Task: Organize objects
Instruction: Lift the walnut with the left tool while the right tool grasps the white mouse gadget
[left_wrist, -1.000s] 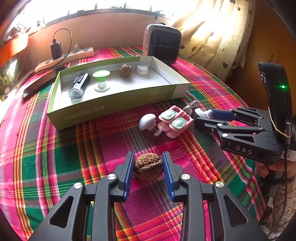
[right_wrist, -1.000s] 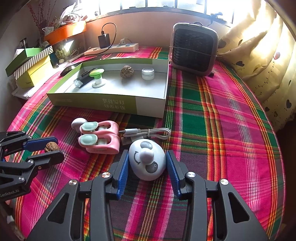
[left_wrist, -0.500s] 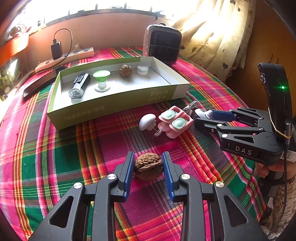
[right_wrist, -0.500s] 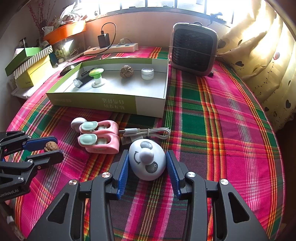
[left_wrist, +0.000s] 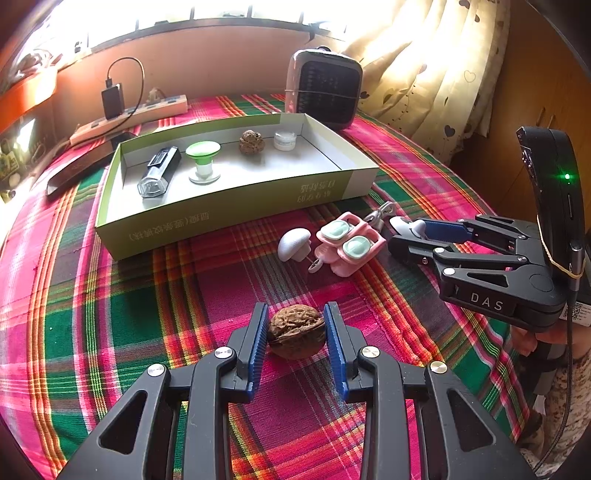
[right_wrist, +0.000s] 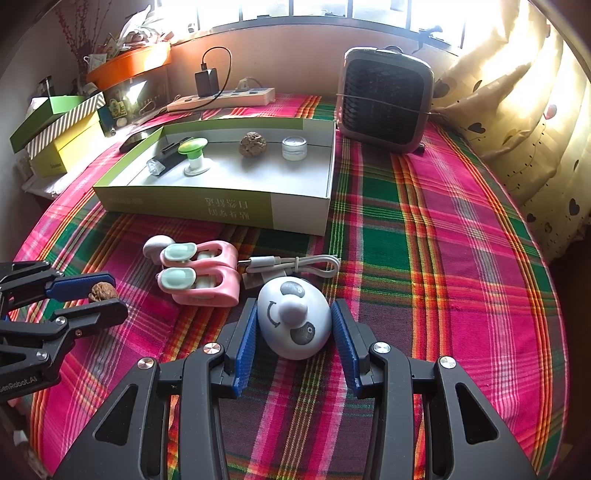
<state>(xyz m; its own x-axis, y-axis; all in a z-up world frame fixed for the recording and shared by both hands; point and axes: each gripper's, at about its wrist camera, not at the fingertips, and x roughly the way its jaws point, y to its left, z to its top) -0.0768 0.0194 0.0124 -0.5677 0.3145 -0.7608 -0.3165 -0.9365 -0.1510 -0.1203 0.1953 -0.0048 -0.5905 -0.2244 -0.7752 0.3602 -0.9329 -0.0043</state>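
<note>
A brown walnut (left_wrist: 296, 334) sits on the plaid cloth between the blue pads of my left gripper (left_wrist: 295, 314), which is shut on it. My right gripper (right_wrist: 294, 306) is shut on a white egg-shaped panda toy (right_wrist: 293, 321), also low on the cloth. Each gripper shows in the other's view: the right gripper (left_wrist: 400, 236) and the left gripper (right_wrist: 110, 293). Behind them lies an open green box (left_wrist: 236, 206) holding a black torch (left_wrist: 159, 171), a green-topped stand (left_wrist: 203, 162), a second walnut (left_wrist: 251, 141) and a small jar (left_wrist: 285, 139).
A pink case with two mint pads (right_wrist: 199, 273), a white mushroom-shaped piece (left_wrist: 293, 242) and a coiled white cable (right_wrist: 295, 264) lie between the grippers and the box. A small heater (right_wrist: 384, 99), a power strip (right_wrist: 221, 98) and stacked boxes (right_wrist: 59, 125) line the back.
</note>
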